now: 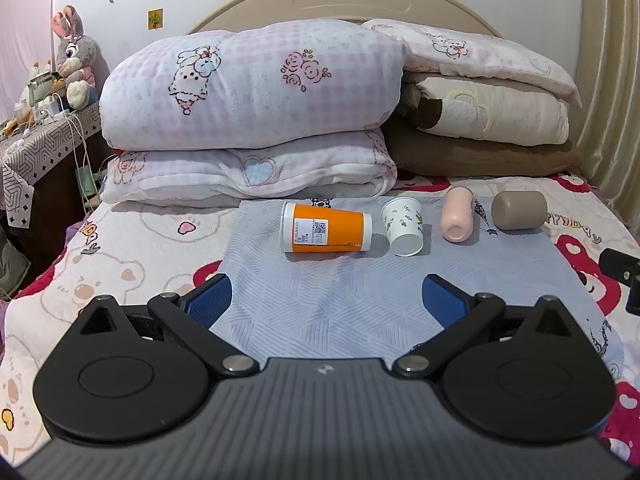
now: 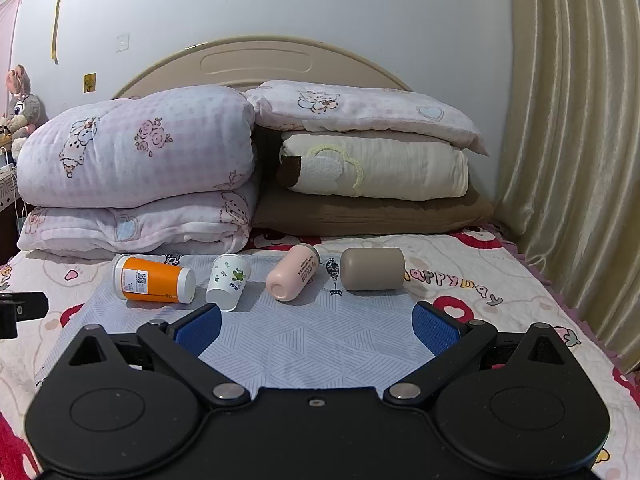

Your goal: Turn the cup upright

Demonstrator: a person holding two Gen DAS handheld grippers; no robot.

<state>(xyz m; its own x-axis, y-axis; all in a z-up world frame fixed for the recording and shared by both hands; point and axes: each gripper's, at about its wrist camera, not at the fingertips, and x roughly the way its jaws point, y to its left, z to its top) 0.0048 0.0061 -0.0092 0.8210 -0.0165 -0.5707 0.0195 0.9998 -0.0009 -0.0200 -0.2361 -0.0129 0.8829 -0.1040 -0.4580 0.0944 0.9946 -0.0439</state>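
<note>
Four cups lie on their sides in a row on the grey-blue mat (image 1: 360, 300) — orange cup (image 1: 326, 229), white leaf-print cup (image 1: 403, 225), pink cup (image 1: 457, 214), taupe cup (image 1: 519, 211) — while the left gripper (image 1: 327, 299) and right gripper (image 2: 317, 326) hover short of them, jaws spread wide and empty.

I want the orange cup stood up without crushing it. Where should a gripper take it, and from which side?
Grip the orange cup across its mid-body from above, probably with the open left gripper. It lies on its side on the mat, axis running left-right, so the fingers can straddle the round wall.
</note>
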